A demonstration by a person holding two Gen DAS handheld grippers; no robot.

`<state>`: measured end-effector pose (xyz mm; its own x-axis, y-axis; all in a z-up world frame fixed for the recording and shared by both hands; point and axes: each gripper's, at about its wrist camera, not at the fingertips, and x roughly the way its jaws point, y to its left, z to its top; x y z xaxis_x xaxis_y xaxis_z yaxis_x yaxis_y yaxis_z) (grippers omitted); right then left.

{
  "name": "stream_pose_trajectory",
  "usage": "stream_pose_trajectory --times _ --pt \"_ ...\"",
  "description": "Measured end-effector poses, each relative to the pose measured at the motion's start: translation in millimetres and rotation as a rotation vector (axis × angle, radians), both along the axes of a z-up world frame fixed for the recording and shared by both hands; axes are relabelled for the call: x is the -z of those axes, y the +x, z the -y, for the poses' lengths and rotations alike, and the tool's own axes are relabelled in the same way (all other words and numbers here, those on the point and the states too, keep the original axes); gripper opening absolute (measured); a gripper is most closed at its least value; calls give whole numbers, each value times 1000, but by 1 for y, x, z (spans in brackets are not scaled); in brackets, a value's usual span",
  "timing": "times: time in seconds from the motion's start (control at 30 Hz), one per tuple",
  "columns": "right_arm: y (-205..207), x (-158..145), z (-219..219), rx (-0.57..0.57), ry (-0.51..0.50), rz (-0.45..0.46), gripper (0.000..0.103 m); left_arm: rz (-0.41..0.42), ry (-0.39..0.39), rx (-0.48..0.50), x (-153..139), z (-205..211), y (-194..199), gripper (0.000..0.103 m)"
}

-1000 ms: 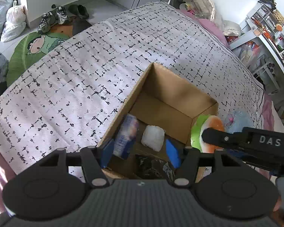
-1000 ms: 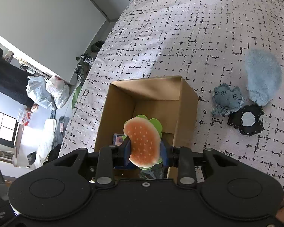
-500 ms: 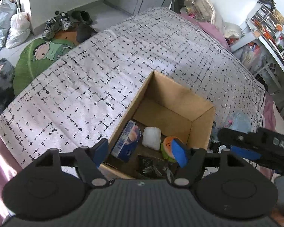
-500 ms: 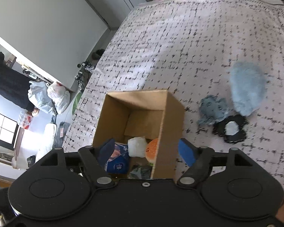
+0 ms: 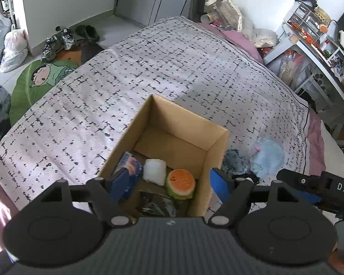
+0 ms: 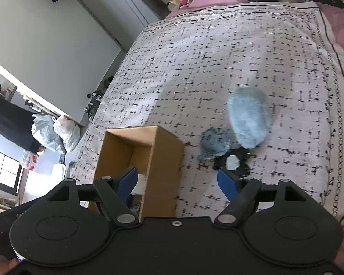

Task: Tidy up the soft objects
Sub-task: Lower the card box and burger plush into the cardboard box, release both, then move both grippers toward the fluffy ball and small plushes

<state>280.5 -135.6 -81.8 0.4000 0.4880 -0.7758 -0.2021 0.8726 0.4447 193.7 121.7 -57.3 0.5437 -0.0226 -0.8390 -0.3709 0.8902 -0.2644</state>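
An open cardboard box (image 5: 214, 151) (image 6: 162, 160) stands on the bed. Inside lie a burger plush (image 5: 181, 183), a white soft block (image 5: 154, 171), a blue packet (image 5: 128, 171) and a dark item (image 5: 156, 206). My left gripper (image 5: 169, 183) is open and empty, above the box's near end. My right gripper (image 6: 177, 181) is open and empty, straddling the box's right wall. To the box's right on the bed lie a pale blue fluffy plush (image 6: 248, 119) (image 5: 267, 157), a grey-blue plush (image 6: 214, 143) (image 5: 235, 162) and a black flower-shaped item (image 6: 232, 163).
The bed has a white cover with black marks (image 5: 172, 73). Shoes (image 5: 57, 43), bags (image 5: 11, 50) and a green cartoon mat (image 5: 41, 78) lie on the floor to the left. Cluttered shelves (image 5: 314, 34) stand at the right.
My right gripper opened and let the burger plush drop into the box, then swung right toward the plush toys on the bed. My left gripper opened wider and pulled back a little.
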Motion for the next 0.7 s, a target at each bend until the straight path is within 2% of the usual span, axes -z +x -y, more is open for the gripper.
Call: stream_pose_trajectory --times 0.43,0.7 --pt "4 19 43 57 31 -38 76 14 23 47 -5 43 14 76" --pt "10 35 54 69 62 -53 74 33 25 65 -2 69 28 76"
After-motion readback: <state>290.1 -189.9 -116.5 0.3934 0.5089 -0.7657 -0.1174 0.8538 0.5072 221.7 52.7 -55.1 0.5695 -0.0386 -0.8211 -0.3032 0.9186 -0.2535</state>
